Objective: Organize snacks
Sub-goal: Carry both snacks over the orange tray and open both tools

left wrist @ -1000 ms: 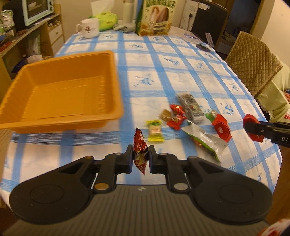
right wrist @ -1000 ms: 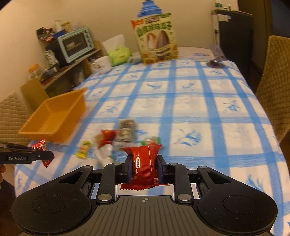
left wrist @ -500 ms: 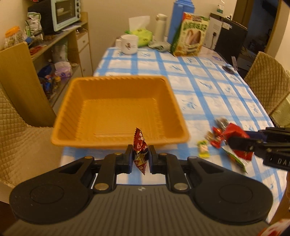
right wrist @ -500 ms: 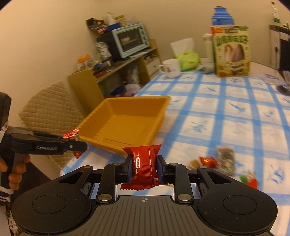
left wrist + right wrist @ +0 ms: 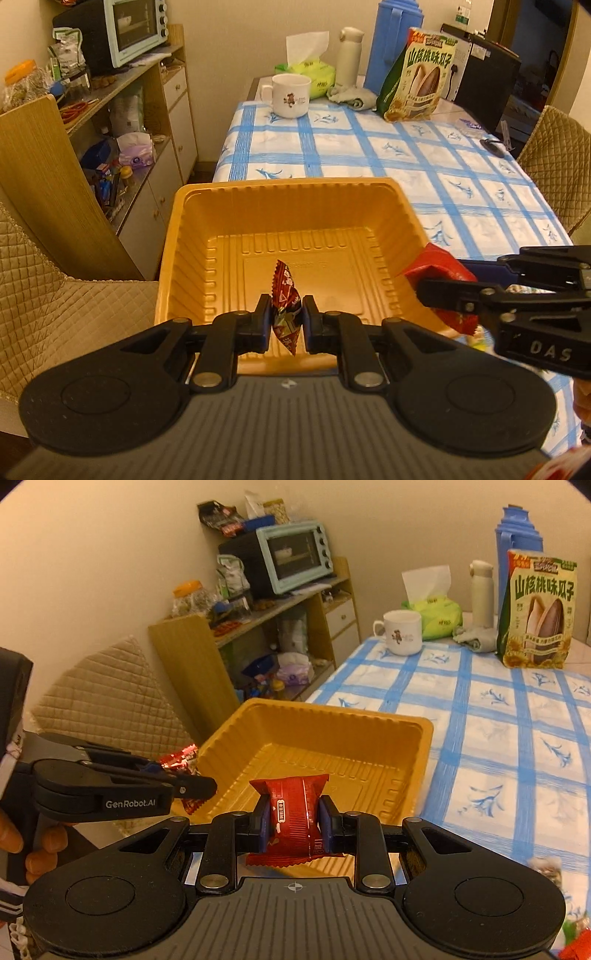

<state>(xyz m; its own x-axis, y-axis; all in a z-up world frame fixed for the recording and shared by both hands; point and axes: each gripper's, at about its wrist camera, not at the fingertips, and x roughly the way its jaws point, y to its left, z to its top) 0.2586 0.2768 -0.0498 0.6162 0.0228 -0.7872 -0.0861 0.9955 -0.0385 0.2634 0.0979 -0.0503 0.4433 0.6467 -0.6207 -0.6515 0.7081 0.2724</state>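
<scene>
An empty orange tray [image 5: 184, 236] sits at the table's near left corner; it also shows in the right wrist view [image 5: 424, 738]. My left gripper [image 5: 284, 314] is shut on a small dark-red candy [image 5: 284, 295] and holds it over the tray's near edge. My right gripper [image 5: 293, 819] is shut on a red snack packet [image 5: 293, 812] over the tray's near right side. The right gripper [image 5: 461, 291] with its packet [image 5: 439, 266] shows at the right in the left wrist view. The left gripper [image 5: 192, 775] shows at the left in the right wrist view.
The table has a blue-checked cloth [image 5: 406, 155]. At its far end stand a white mug [image 5: 290, 94], a tissue pack [image 5: 306, 66], a white flask [image 5: 349, 55], a blue jug [image 5: 391, 40] and a sunflower-seed bag [image 5: 424, 77]. A shelf with an oven [image 5: 291, 557] stands left. Padded chairs [image 5: 554, 162] flank the table.
Both grippers moved left from the loose snacks toward the tray, each still holding its snack. The tray now lies directly under both.
</scene>
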